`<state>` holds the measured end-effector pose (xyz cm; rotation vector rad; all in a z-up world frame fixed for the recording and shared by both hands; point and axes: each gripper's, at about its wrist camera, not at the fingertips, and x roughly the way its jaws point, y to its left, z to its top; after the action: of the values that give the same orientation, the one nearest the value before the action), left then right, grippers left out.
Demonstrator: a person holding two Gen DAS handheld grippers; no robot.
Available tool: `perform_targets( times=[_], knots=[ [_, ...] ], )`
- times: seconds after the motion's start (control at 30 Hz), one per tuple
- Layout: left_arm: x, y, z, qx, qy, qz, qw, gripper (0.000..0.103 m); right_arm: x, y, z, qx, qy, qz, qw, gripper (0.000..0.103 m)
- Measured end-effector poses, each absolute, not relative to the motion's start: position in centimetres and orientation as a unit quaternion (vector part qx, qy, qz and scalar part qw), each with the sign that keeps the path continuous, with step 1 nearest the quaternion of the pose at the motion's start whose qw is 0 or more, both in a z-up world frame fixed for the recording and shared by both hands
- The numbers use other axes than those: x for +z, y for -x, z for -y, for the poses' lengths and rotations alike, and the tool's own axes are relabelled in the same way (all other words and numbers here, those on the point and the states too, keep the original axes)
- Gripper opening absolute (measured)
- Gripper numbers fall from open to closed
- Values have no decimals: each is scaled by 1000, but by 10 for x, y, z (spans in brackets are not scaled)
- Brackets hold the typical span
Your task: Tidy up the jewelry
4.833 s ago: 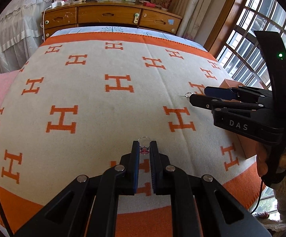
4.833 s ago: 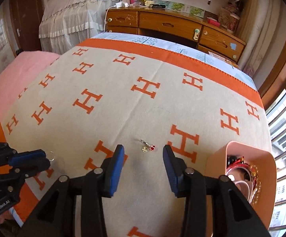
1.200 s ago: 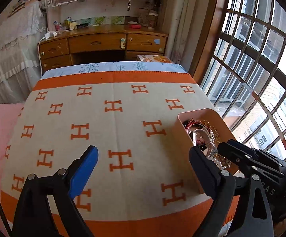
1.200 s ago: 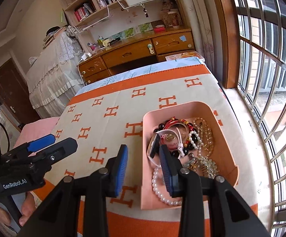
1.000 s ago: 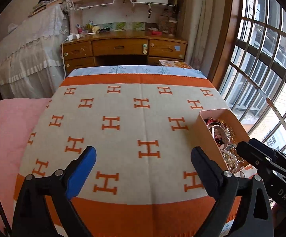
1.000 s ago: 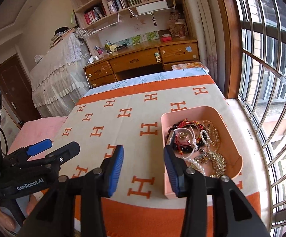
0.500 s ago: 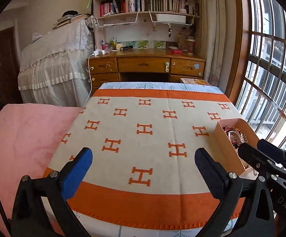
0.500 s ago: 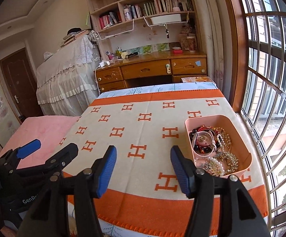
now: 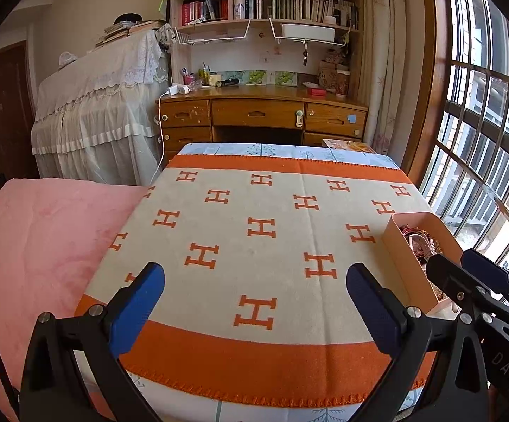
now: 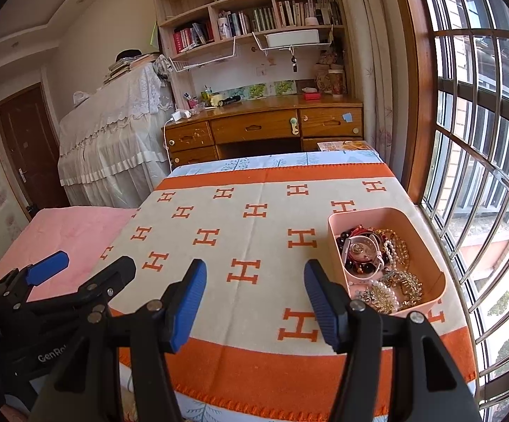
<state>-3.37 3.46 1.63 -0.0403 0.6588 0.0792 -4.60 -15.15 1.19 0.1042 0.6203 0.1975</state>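
At 3 o'clock on blanket (image 10: 254, 232), pink tray (image 10: 335, 246) w/ jewelry (image 10: 377, 256): light, tangly, slippery; pinch by a strand. Right gripper (image 10: 254, 302) just spread wide, empty; left gripper (image 9: 254, 302) wide, empty.

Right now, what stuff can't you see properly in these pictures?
- Pink tray, left wrist view: the right gripper covers its near end, so most jewelry is hidden.
- Jewelry, right wrist view: a tangled heap; single pieces at the bottom can't be told apart.
- Blanket, both views: its near edge is hidden behind the gripper fingers.
- Left gripper: its handle and the hand holding it are cut off by the bottom edge.
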Motion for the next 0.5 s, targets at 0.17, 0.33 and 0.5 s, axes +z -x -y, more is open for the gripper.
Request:
perform_targets(
  times=[0.17,0.33,0.5],
  knots=[
    [15,31,-34,39,22,-328,944,102,11,46,150,96,-52,-306,946,59],
    [15,30,-34,39,22,-328,943,102,11,45,151,96,-51,-306,946,59],
    [15,30,-33,39,22,-329,943,102,11,45,152,98,-52,-306,945,59]
  ],
)
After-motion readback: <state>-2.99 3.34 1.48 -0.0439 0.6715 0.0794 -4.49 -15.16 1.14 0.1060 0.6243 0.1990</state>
